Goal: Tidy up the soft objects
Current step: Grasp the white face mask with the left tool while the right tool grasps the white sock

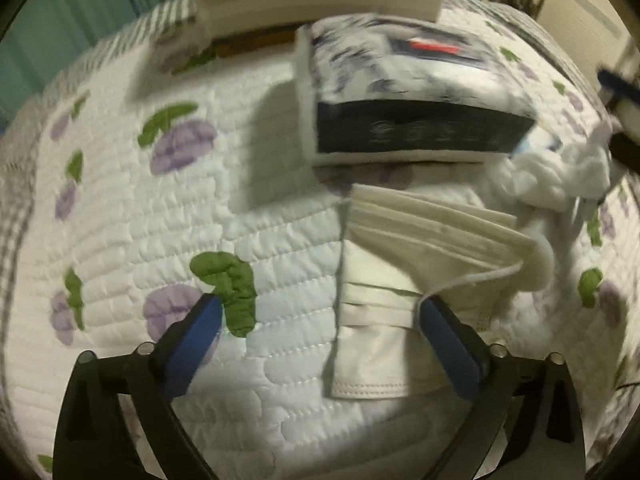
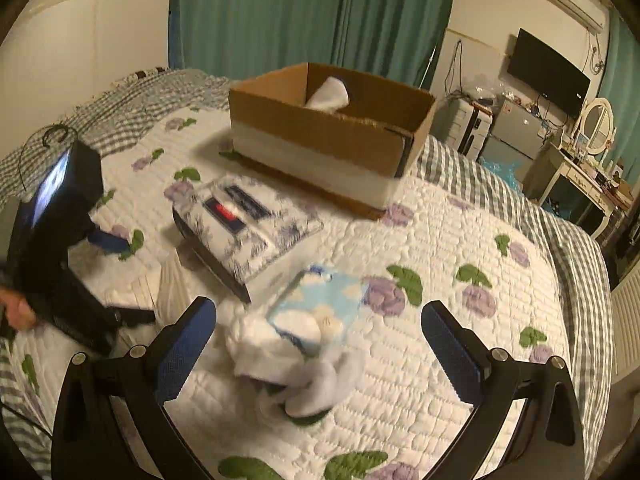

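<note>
**Both grippers hanging open over a quilt of soft things**

The left gripper [image 1: 320, 312] is spreading its jaws wide, gripping nothing; its right pad is sitting against the near edge of a pile of white face masks [image 1: 404, 264], which is lying on the floral quilt [image 1: 168, 208] at about one o'clock from the jaws. Beyond the masks, at twelve o'clock, a soft tissue pack [image 1: 404, 92] with a blue-grey print and a red label patch is lying flat; its lettering is too blurred to read. At two o'clock a crumpled white cloth [image 1: 560, 176] is lying beside the pack.

The right gripper [image 2: 318, 312] is also released, jaws wide apart and empty, with the white cloth and a sky-blue cloud-print packet [image 2: 316, 304] lying between its fingers on the quilt. At twelve o'clock, further off, a cardboard box [image 2: 320, 136] is holding something white. At nine o'clock the left gripper's black body is crowding the masks.
</note>
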### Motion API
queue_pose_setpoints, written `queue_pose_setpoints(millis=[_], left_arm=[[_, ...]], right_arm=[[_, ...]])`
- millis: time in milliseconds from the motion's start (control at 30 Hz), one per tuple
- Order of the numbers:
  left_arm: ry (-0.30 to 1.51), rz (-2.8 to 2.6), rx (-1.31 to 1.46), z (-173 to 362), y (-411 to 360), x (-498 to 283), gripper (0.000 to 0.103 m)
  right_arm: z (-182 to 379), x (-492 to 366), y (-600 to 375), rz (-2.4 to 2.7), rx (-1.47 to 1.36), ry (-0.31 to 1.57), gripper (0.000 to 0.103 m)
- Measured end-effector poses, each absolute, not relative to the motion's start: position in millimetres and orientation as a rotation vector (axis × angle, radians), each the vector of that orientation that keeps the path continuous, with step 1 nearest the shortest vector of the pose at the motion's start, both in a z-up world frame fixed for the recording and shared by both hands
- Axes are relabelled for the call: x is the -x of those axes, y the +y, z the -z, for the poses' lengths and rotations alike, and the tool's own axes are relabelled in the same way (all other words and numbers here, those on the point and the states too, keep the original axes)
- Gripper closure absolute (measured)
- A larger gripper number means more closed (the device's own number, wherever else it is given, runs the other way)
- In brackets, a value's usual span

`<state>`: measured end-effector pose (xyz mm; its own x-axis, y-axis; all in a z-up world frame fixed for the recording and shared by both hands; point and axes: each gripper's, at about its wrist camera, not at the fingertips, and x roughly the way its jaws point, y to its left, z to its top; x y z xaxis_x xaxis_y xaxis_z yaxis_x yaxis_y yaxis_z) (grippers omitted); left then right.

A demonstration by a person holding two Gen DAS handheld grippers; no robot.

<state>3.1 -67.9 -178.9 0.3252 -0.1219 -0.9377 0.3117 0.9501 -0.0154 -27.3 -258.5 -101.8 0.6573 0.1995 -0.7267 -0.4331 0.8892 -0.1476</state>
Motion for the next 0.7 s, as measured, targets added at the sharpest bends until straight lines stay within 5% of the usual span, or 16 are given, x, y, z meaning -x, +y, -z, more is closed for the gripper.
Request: queue_pose_setpoints(millis=[167, 400, 700], left_arm=[[1.181, 0.363, -0.225, 172, -72, 4, 0.027], [1.154, 0.439, -0.246, 160, -72, 7, 0.088], [1.127, 0.436, -0.283, 150, -59, 5, 0.096]], right_arm=[[124, 31, -267, -0.366, 0.311, 0.844, 0.000], [143, 34, -267, -0.401, 0.304, 0.892, 0.000], [141, 30, -269, -0.403, 0.269, 0.898, 0.000]])
